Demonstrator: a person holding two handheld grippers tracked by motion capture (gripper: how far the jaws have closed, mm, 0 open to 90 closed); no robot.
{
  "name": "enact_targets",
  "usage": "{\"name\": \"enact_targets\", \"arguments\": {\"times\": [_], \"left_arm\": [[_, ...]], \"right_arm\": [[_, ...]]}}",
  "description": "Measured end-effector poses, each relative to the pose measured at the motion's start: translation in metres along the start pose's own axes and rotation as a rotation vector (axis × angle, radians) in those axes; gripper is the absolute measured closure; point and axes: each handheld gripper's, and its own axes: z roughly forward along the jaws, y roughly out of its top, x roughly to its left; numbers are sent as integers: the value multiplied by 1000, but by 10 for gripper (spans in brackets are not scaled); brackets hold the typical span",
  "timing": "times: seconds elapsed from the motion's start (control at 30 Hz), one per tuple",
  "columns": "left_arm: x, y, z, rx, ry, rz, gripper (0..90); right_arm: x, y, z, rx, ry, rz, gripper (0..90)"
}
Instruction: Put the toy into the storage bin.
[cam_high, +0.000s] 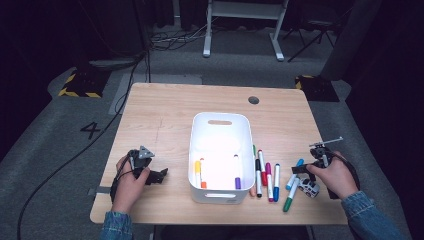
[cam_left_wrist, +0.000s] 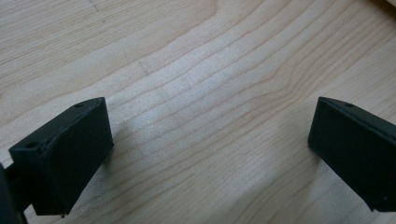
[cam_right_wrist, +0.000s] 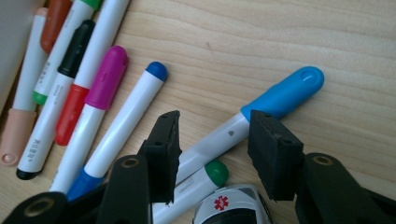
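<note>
On the wooden table (cam_high: 165, 115), right of the white bin (cam_high: 220, 131), the right gripper (cam_right_wrist: 214, 135) straddles a light-blue-capped marker (cam_right_wrist: 261, 109), jaws apart and not pressing it. The marker is white-barrelled, lying flat beside the other markers (cam_high: 265, 175); its long axis runs diagonally, cap pointing away from the person. The left gripper (cam_left_wrist: 210, 140) rests with jaws wide apart over bare wood.

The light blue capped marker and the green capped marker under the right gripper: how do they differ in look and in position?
The light blue capped marker has a long cap and passes between the right gripper's open jaws; the green capped marker shows a short rounded green end and lies below them, beside a small toy ambulance. The blue one reaches farther out than the green one. Both have white barrels, lie flat on the table and slant alike.
</note>
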Motion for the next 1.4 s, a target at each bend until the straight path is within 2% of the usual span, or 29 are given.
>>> {"name": "enact_targets", "arguments": {"times": [0.2, 0.6, 0.77, 1.13, 1.4], "left_arm": [[0, 0, 0, 1, 0, 1, 1], [0, 0, 0, 0, 0, 0, 0], [0, 0, 0, 1, 0, 1, 0], [0, 0, 0, 1, 0, 1, 0], [0, 0, 0, 1, 0, 1, 1]], "right_arm": [[-1, -1, 8, 2, 24, 47, 548], [12, 12, 25, -2, 16, 20, 559], [14, 18, 32, 0, 1, 4, 590], [18, 28, 38, -2, -39, -79, 754], [21, 32, 40, 5, -59, -111, 768]]}}
